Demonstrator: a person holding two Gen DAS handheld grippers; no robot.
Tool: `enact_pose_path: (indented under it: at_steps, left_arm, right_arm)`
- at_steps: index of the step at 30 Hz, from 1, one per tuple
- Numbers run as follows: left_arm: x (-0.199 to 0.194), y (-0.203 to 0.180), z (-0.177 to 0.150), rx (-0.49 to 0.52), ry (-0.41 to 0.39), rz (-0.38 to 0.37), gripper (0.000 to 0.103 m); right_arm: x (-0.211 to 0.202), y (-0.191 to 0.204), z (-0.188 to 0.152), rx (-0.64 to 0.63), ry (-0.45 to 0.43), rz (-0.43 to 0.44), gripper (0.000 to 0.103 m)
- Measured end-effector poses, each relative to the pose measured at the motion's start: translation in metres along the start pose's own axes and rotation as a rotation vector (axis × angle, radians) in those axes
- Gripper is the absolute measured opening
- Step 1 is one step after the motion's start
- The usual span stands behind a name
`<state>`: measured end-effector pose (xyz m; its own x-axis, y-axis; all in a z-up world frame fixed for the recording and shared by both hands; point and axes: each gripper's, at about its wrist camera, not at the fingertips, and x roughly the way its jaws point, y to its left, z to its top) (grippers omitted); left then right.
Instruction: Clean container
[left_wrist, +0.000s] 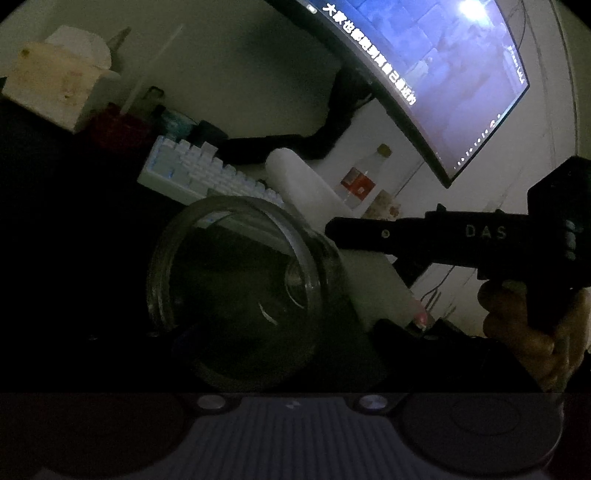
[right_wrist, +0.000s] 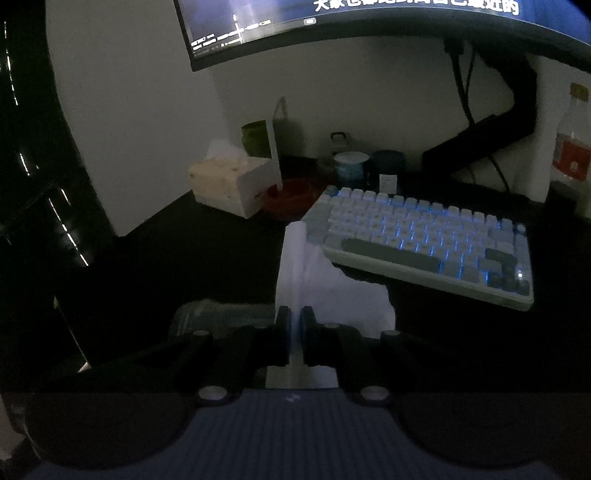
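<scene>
Now the right tongs (right_wrist: 294, 325) pinch a white tissue (right_wrist: 325, 280) tight beside the glass jar (left_wrist: 240, 288), which lies tilted in front of the left tongs, whose grip I cannot tell, near the keyboard (right_wrist: 424, 243).

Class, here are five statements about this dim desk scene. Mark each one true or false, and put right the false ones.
1. The right gripper is shut on a white tissue. True.
2. The glass jar has a lid on it. False: its mouth is open and you can see down to its base.
3. The keyboard glows blue between its keys. True.
4. The monitor is switched off. False: it is lit and shows a picture with a line of text.
5. The tissue is stuffed inside the jar. False: it hangs from the right gripper beside the jar, outside the rim.
</scene>
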<state>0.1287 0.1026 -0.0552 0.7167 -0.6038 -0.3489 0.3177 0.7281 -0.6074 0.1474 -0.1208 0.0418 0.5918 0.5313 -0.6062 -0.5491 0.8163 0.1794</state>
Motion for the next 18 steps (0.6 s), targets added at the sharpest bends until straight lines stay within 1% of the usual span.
enact_pose_path:
  at_steps: [1,2,4,5,8,9,12,13,15,16,18]
  left_arm:
    - [0.002,0.000,0.001,0.002,0.001,0.001,0.096]
    - [0.003,-0.001,0.000,0.009,0.002,0.003,0.096]
    - [0.003,-0.003,-0.001,0.031,0.000,0.008,0.096]
    - [0.003,-0.003,-0.002,0.040,-0.001,0.010,0.096]
    - [0.001,-0.003,-0.002,0.052,-0.009,0.027,0.096]
    - [0.000,-0.002,-0.002,0.054,-0.013,0.035,0.096]
    - [-0.004,0.002,0.001,0.049,-0.034,0.057,0.096]
    - [-0.005,0.004,0.002,0.046,-0.038,0.056,0.096]
    - [-0.005,0.006,0.003,0.043,-0.044,0.050,0.096]
    - [-0.005,0.006,0.003,0.043,-0.047,0.050,0.096]
    - [-0.004,0.004,0.002,0.057,-0.048,0.054,0.096]
  right_arm:
    - [0.000,0.002,0.000,-0.004,-0.003,-0.003,0.008]
    - [0.000,0.006,0.000,-0.009,0.000,0.022,0.008]
    - [-0.001,0.013,-0.001,-0.035,0.014,0.105,0.008]
    - [-0.002,0.016,-0.002,-0.049,0.020,0.130,0.008]
    - [-0.001,0.014,-0.001,-0.071,0.026,0.133,0.008]
    - [0.001,0.008,0.001,-0.058,0.027,0.111,0.008]
    - [0.008,-0.010,0.005,-0.008,0.007,-0.049,0.008]
    - [0.010,-0.013,0.005,0.002,-0.001,-0.073,0.008]
    - [0.010,-0.011,0.004,0.008,-0.010,-0.060,0.008]
    - [0.010,-0.007,0.004,-0.001,-0.011,-0.035,0.008]
    - [0.011,0.006,0.004,-0.032,-0.006,0.054,0.008]
